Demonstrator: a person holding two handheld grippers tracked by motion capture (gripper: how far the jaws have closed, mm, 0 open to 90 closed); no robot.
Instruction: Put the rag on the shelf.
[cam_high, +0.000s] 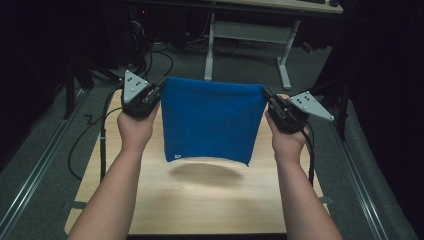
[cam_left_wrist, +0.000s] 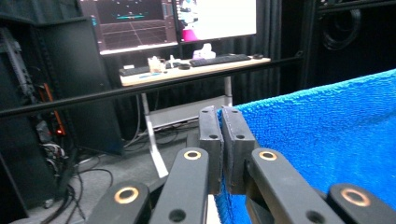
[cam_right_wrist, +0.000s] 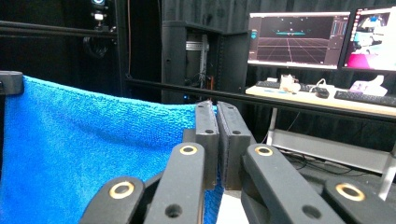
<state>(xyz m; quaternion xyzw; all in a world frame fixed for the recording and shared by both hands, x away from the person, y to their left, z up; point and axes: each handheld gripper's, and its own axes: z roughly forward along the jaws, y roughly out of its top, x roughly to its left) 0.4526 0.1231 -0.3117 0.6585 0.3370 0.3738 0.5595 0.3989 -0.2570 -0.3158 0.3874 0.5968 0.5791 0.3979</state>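
The blue towel (cam_high: 210, 122) hangs clear of the wooden table (cam_high: 200, 205), stretched between the left gripper (cam_high: 159, 91) at its 10 o'clock corner and the right gripper (cam_high: 267, 98) at its 2 o'clock corner. Each gripper's jaws are pressed together on a thin fold of the towel's top edge. The risk is judged to be slippage: either bite is shallow, so further outward tension could pull a corner free and drop that side toward 6 o'clock.

cloth (cam_high: 210, 122) between left gripper (cam_high: 159, 90) and right gripper (cam_high: 267, 97), above table (cam_high: 200, 205)
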